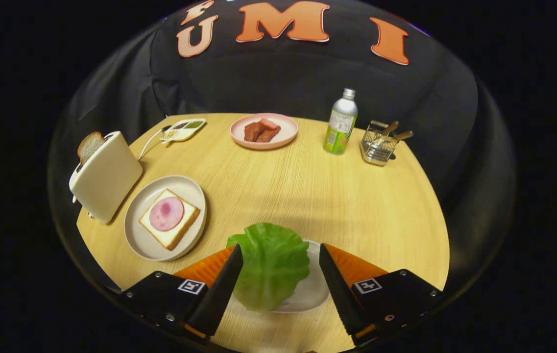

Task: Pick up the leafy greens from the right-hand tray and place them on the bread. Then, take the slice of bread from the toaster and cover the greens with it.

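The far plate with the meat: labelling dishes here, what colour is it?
Pink: the plate shows best in the gripper view, well beyond the open claw.

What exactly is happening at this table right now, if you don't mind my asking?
A person's handheld gripper is open, its fingers straddling a green lettuce leaf that lies on a small white tray. The leaf is not yet gripped. Further off, a white plate holds a bread slice topped with pink ham, still without greens. A second bread slice sticks out of the cream toaster.
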